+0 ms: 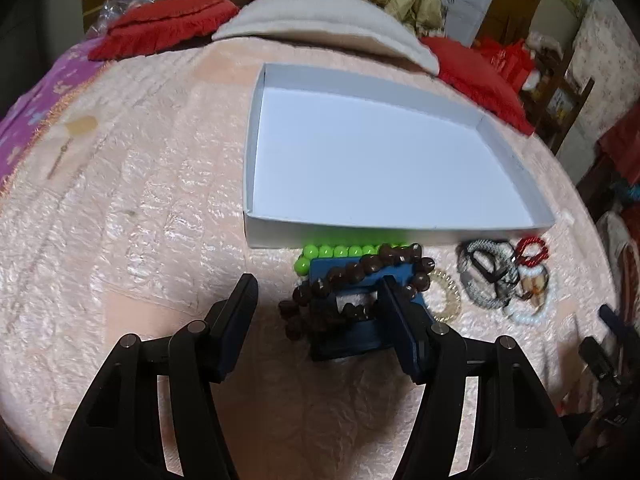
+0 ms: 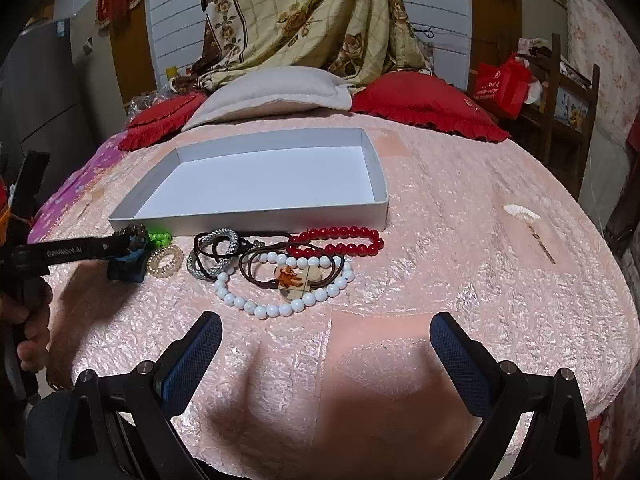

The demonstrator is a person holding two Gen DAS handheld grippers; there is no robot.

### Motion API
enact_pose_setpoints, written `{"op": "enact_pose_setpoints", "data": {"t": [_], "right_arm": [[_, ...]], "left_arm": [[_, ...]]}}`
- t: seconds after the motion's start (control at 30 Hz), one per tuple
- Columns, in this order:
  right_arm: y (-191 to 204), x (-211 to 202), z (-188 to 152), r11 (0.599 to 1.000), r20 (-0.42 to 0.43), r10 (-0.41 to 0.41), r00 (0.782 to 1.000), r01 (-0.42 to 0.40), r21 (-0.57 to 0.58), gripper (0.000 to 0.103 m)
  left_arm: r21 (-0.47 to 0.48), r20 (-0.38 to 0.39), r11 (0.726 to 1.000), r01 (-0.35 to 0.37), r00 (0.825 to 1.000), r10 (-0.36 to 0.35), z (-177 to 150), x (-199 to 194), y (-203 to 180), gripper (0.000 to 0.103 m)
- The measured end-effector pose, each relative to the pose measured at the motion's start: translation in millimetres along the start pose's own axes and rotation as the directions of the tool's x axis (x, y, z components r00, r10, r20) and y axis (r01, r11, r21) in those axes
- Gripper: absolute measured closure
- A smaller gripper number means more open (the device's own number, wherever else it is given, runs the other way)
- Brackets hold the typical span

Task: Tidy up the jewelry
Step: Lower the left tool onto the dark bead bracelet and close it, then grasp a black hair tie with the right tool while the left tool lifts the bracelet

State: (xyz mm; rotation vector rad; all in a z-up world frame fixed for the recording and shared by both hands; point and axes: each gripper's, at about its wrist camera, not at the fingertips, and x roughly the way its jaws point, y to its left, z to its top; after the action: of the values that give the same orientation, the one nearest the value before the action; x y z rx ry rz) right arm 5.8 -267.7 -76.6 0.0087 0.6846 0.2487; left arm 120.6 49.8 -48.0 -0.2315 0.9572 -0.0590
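Note:
A shallow white box [image 1: 400, 232] [image 2: 280, 220] lies open on a pink bedspread. In front of it lie a green bead bracelet [image 1: 332, 251], a dark brown bead bracelet [image 1: 360, 268] draped over a small blue box [image 1: 352, 332], a clear coil tie [image 2: 165, 261], grey braided bands [image 2: 212, 252], a white bead bracelet [image 2: 280, 304], a cord pendant [image 2: 294, 278] and a red bead bracelet [image 2: 340, 240]. My left gripper [image 1: 318, 292] is open, its right finger [image 1: 396, 312] against the brown beads and blue box. My right gripper [image 2: 326, 332] is open and empty, short of the white beads.
Red cushions [image 2: 428, 104] and a beige pillow [image 2: 272, 92] lie at the bed's far end. A hairpin [image 2: 532, 232] lies on the right of the bedspread, another [image 1: 68, 140] on the left. A wooden shelf [image 2: 568, 92] stands at right.

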Motion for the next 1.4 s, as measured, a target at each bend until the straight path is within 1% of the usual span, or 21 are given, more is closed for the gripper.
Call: {"op": "enact_pose_setpoints", "data": {"t": [0.03, 0.07, 0.1, 0.13, 0.17, 0.27, 0.37, 0.43, 0.53, 0.7, 0.8, 0.9, 0.97, 1.0, 1.03, 1.07, 1.1, 1.17, 1.27, 1.33, 1.4], "right_arm": [[-0.5, 0.8, 0.1, 1.0, -0.003, -0.001, 1.0, 0.001, 0.001, 0.0], [-1.2, 1.7, 0.1, 1.0, -0.006, -0.003, 1.0, 0.003, 0.002, 0.0], [-2.2, 2.4, 0.1, 1.0, -0.008, -0.005, 1.0, 0.005, 0.004, 0.0], [-3.4, 3.0, 0.0, 1.0, -0.011, -0.007, 1.0, 0.008, 0.007, 0.0], [-4.7, 3.6, -0.2, 1.0, -0.014, -0.009, 1.0, 0.009, 0.012, 0.0], [-8.0, 4.7, -1.0, 1.0, -0.02, -0.014, 1.0, 0.014, 0.024, 0.0], [-10.2, 4.3, -1.2, 0.999, -0.019, -0.017, 1.0, 0.018, 0.03, 0.0], [-11.7, 4.3, -1.4, 0.999, -0.019, -0.021, 1.0, 0.021, 0.033, 0.0], [-15.1, 3.7, -2.0, 0.999, -0.02, -0.02, 1.0, 0.02, 0.043, 0.0], [-19.7, 4.6, -1.2, 0.998, -0.021, 0.019, 1.0, -0.018, 0.06, 0.0], [-22.2, 7.1, 0.3, 0.995, -0.024, 0.076, 0.997, -0.074, 0.067, 0.0], [-22.5, 9.1, 4.7, 0.993, -0.026, 0.109, 0.994, -0.108, 0.051, 0.008], [-21.4, 12.2, 9.4, 0.986, -0.023, 0.164, 0.986, -0.163, 0.045, 0.02], [-18.9, 15.2, 13.0, 0.975, -0.025, 0.219, 0.975, -0.218, 0.04, 0.024], [-14.4, 16.9, 16.7, 0.96, -0.02, 0.277, 0.961, -0.277, 0.029, 0.031], [-6.3, 18.8, 21.4, 0.943, -0.014, 0.332, 0.943, -0.332, -0.003, 0.035], [2.7, 21.0, 25.0, 0.931, -0.017, 0.363, 0.932, -0.363, -0.043, 0.036], [28.9, 28.3, 32.6, 0.895, -0.038, 0.415, 0.909, -0.415, -0.162, 0.051], [56.2, 36.9, 35.8, 0.857, -0.053, 0.441, 0.896, -0.438, -0.272, 0.056], [72.2, 44.8, 35.6, 0.84, -0.067, 0.439, 0.896, -0.436, -0.323, 0.062], [84.3, 55.2, 36.5, 0.836, -0.083, 0.42, 0.904, -0.421, -0.352, 0.063]], "left_arm": [[-0.009, 0.005, 1.0, 0.021, 1.0, -0.021, -0.7, -0.9, 0.7, 0.055], [-0.015, 0.012, 0.999, 0.043, 0.999, -0.043, -1.6, -2.6, 1.5, 0.063], [-0.009, 0.022, 0.999, 0.054, 0.998, -0.054, -2.6, -5.9, -0.7, 0.078], [0.002, 0.033, 0.999, 0.037, 0.999, -0.037, -3.2, -8.9, -3.1, 0.081], [0.014, 0.043, 1.0, 0.024, 0.999, -0.025, -3.9, -12.2, -6.1, 0.082], [0.018, 0.074, 0.999, 0.028, 0.997, -0.029, -4.5, -19.2, -9.7, 0.084], [-0.01, 0.101, 0.999, 0.037, 0.994, -0.036, -4.4, -29.6, -6.3, 0.087], [-0.027, 0.126, 0.998, 0.053, 0.991, -0.049, -4.2, -39.6, -4.0, 0.092], [-0.044, 0.151, 0.997, 0.067, 0.987, -0.059, -6.3, -50.8, -0.3, 0.093], [-0.088, 0.148, 0.994, 0.058, 0.988, -0.045, -12.0, -48.7, 12.5, 0.094], [-0.116, 0.161, 0.991, 0.071, 0.986, -0.051, -13.4, -52.6, 20.2, 0.094], [-0.117, 0.179, 0.991, 0.067, 0.983, -0.045, -11.5, -55.2, 24.2, 0.094], [-0.121, 0.178, 0.99, 0.075, 0.983, -0.053, -11.5, -53.9, 26.0, 0.094], [-0.123, 0.177, 0.989, 0.079, 0.983, -0.056, -11.5, -53.3, 26.4, 0.094], [-0.122, 0.177, 0.989, 0.086, 0.982, -0.064, -12.0, -52.7, 25.9, 0.094], [-0.119, 0.176, 0.989, 0.089, 0.982, -0.067, -12.4, -52.0, 25.4, 0.094], [-0.116, 0.173, 0.989, 0.09, 0.982, -0.069, -13.5, -51.2, 24.4, 0.094], [-0.117, 0.167, 0.988, 0.1, 0.983, -0.079, -14.7, -51.1, 24.6, 0.094], [-0.122, 0.169, 0.987, 0.101, 0.982, -0.08, -16.3, -54.0, 27.3, 0.094], [-0.126, 0.17, 0.987, 0.103, 0.982, -0.08, -15.7, -55.9, 29.7, 0.094], [-0.127, 0.17, 0.986, 0.105, 0.982, -0.082, -15.3, -57.1, 31.2, 0.094]]}}
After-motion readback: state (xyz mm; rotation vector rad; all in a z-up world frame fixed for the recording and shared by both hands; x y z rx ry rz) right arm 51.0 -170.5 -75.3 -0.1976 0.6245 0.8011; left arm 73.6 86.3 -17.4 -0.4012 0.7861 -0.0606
